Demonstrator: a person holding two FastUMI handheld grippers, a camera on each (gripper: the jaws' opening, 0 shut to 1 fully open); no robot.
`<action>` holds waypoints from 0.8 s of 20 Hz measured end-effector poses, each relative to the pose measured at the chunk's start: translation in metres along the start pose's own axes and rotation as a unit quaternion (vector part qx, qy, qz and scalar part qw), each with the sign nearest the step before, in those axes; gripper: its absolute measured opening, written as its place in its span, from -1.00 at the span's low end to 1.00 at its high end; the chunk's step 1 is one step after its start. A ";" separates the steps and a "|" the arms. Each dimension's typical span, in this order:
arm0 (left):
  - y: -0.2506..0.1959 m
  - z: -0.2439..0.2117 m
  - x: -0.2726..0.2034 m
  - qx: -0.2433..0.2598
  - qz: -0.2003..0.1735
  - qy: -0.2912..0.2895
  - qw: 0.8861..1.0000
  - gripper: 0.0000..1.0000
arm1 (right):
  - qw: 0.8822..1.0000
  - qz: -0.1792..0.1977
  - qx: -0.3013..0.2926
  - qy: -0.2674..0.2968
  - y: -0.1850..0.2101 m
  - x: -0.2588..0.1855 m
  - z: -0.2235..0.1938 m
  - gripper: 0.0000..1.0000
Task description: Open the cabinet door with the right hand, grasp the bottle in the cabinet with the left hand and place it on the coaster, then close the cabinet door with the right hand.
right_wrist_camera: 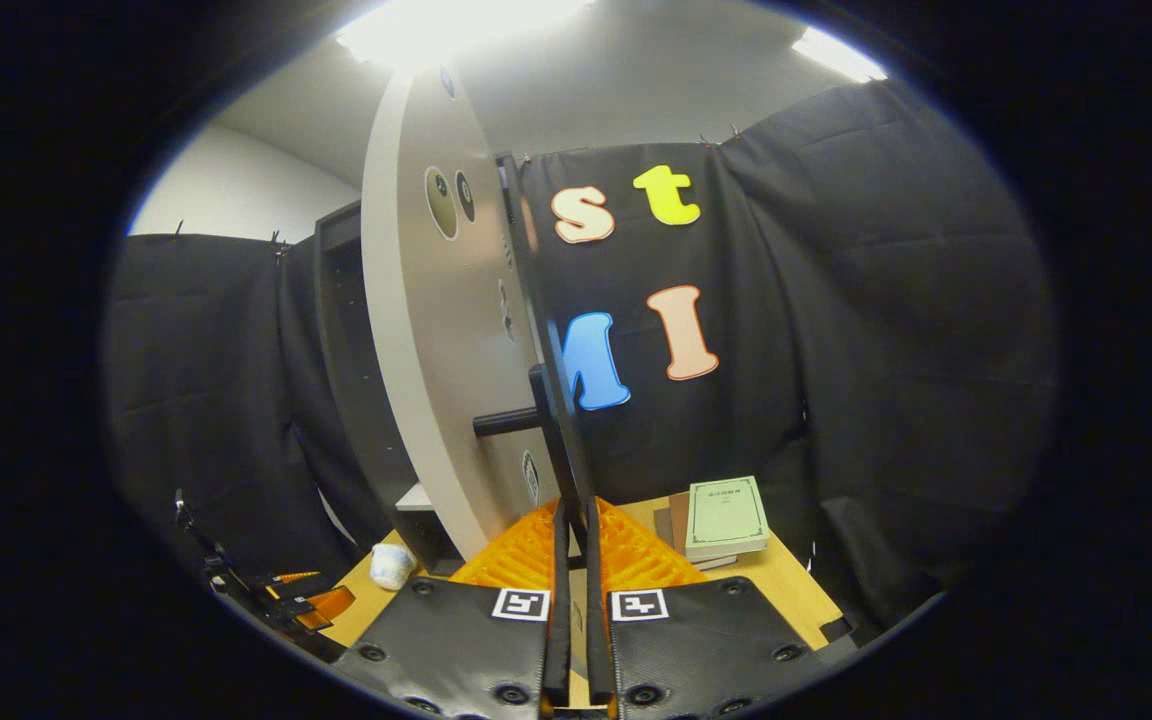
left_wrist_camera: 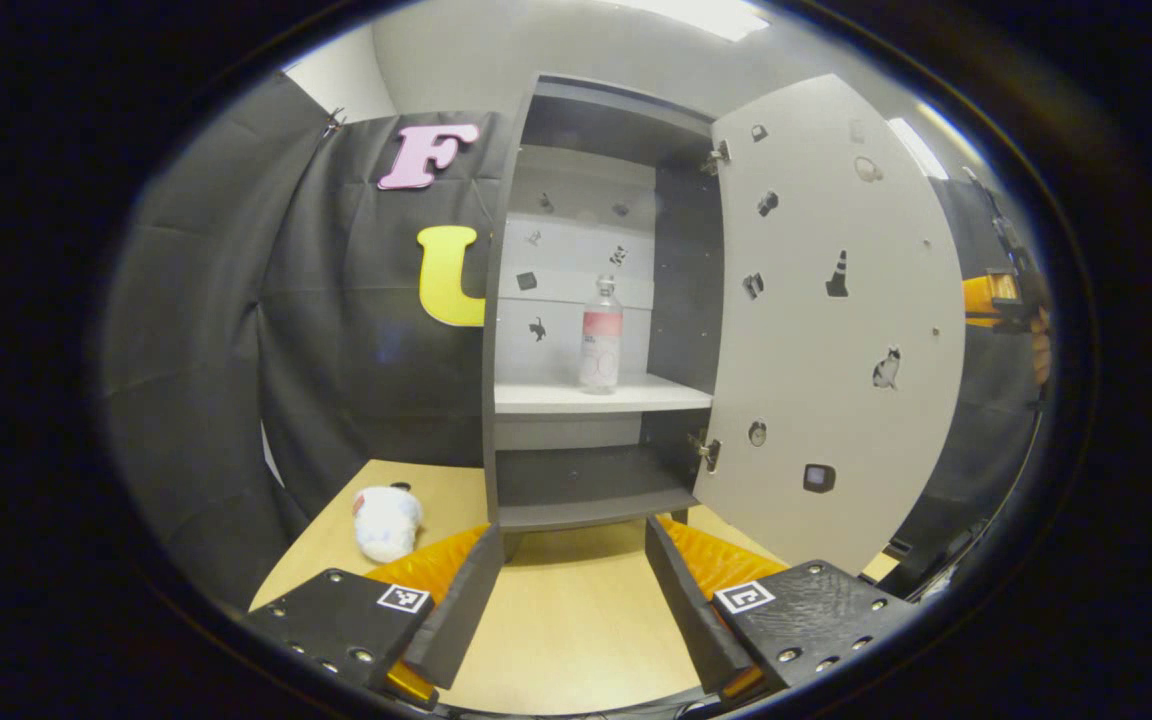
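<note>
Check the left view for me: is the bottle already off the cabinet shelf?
No, the bottle stands upright on the white shelf inside the open cabinet, with the open left tool short of it.

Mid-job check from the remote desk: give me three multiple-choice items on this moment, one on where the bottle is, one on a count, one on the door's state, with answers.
1. Where does the bottle stand?
A. on the white shelf inside the cabinet
B. on the table by the books
C. between the left gripper's fingers

2. How many books are in the stack on the table?
A. none
B. at least two
C. ten

3. How is the cabinet door?
A. shut flat
B. swung open
C. taken off

Answers: 1 A, the bottle is upright on the white shelf, and the left gripper is open and short of it. 2 B, a green-covered book lies on a darker one. 3 B, the cabinet interior shows, and the right gripper is closed at the door's edge.
</note>
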State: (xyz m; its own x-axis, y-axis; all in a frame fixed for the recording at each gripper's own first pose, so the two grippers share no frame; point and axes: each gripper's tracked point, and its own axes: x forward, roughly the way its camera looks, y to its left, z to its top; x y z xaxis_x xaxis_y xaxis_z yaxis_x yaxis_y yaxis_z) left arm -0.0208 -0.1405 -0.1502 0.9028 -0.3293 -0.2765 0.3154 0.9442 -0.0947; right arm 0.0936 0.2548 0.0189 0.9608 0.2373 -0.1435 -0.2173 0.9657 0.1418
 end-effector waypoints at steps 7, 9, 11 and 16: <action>-0.006 0.013 0.011 0.007 -0.015 -0.008 1.000 0.72 | 1.000 0.005 0.006 0.000 0.003 -0.003 0.002 -0.82; -0.005 0.016 0.017 0.007 -0.022 -0.010 1.000 0.72 | 1.000 0.001 0.010 -0.001 0.002 -0.001 0.003 -0.82; -0.005 0.023 0.027 0.011 -0.029 -0.018 0.999 0.72 | 1.000 -0.010 0.007 0.001 -0.002 -0.002 0.004 -0.89; 0.005 0.043 0.048 0.031 -0.019 -0.034 0.999 0.72 | 0.997 -0.071 0.014 -0.009 -0.024 -0.006 0.005 -1.00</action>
State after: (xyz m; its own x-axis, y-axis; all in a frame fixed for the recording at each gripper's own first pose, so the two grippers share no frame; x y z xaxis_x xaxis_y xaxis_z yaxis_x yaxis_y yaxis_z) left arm 0.0360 -0.1517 -0.1231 0.9068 -0.3667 -0.2081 0.3660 0.9296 -0.0434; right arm 0.0936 0.2293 0.0214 0.9846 0.0959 -0.1462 -0.0739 0.9861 0.1490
